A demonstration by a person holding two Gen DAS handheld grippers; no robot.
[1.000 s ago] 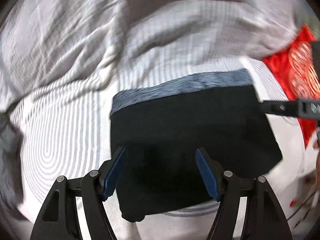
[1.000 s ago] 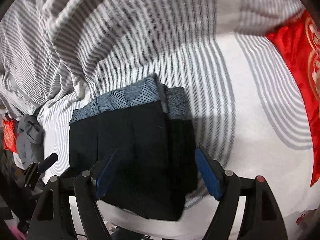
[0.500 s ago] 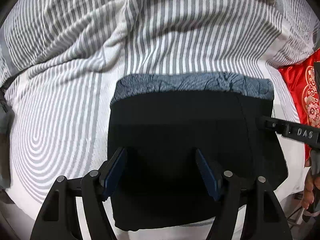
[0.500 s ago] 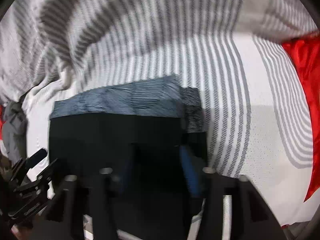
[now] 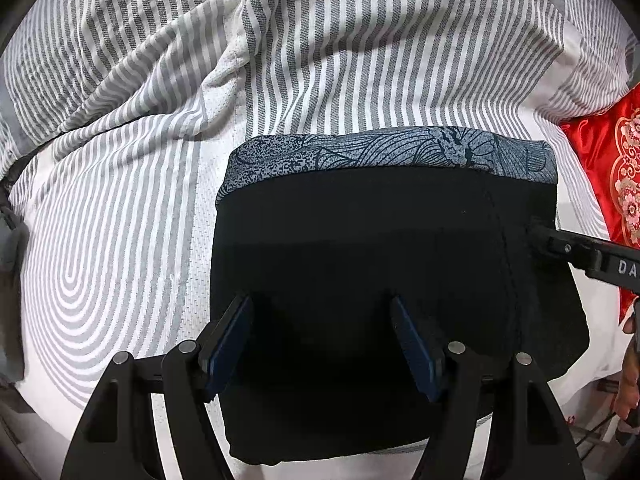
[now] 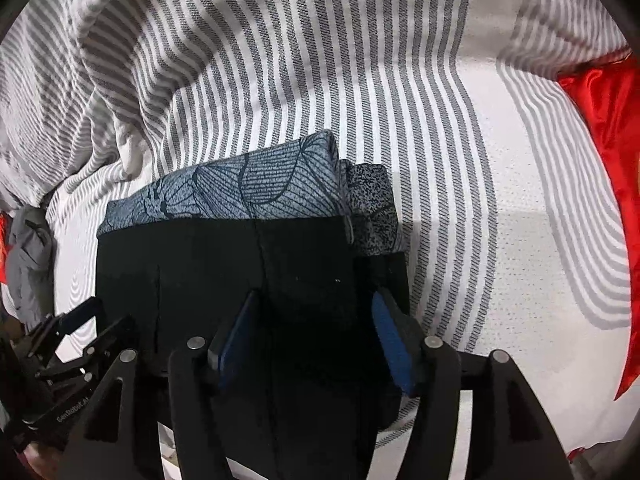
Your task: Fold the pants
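I hold my left tool (image 5: pixel 322 340) spread and empty over the folded pants (image 5: pixel 380 264), which lie flat on the striped bed (image 5: pixel 120 220) just ahead. My right tool (image 6: pixel 316 334), likewise unclenched, straddles their right edge, probably to square the stack.

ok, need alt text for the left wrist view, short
Black pants with a blue-grey patterned waistband lie folded into a compact rectangle on a grey-and-white striped bedsheet. The open left claw hovers over their near edge, and the right claw reaches in at the right side. A red embroidered cloth shows at the far right.
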